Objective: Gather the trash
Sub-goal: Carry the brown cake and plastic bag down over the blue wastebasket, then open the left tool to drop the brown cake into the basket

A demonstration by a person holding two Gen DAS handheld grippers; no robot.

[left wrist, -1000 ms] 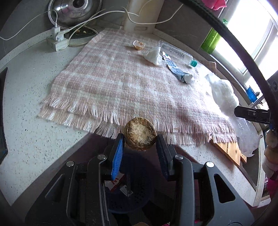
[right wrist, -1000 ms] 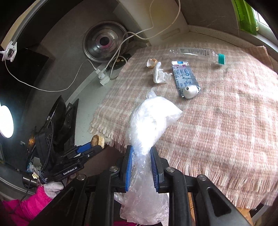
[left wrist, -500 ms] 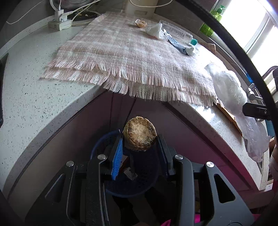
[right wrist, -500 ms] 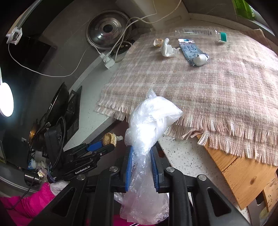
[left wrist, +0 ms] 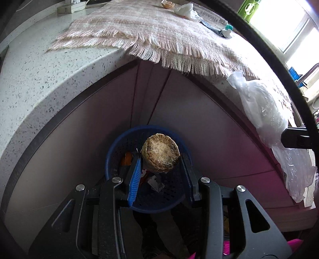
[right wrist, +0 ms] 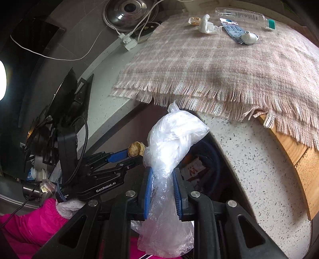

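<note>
From my left camera, much of the round blue perforated plastic bin (left wrist: 119, 159) is hidden behind my left claw (left wrist: 160, 159), and the scraps inside it are too dark and jumbled for me to name, apart from something orange. My left claw pinches a round, brown, fibrous cob stub (left wrist: 160, 154) between its blue pads, and the stub hangs directly above the bin's opening, below the edge of the speckled white stone table (left wrist: 39, 65).

From my right camera, my right claw (right wrist: 163, 179) is pressed together on a crumpled clear plastic bag (right wrist: 173, 139); the bag's lower part is cut off by the frame. The bag covers most of the bin (right wrist: 214, 159), and I see only a slice of its rim.

On the table, the fringed pink plaid cloth (right wrist: 219, 59) carries a flattened clear plastic bottle (right wrist: 245, 15), a blue-and-white squeezed tube (right wrist: 239, 33), a crumpled white tissue (right wrist: 207, 25) and a bit of eggshell (right wrist: 194, 21), all well apart from both claws.
</note>
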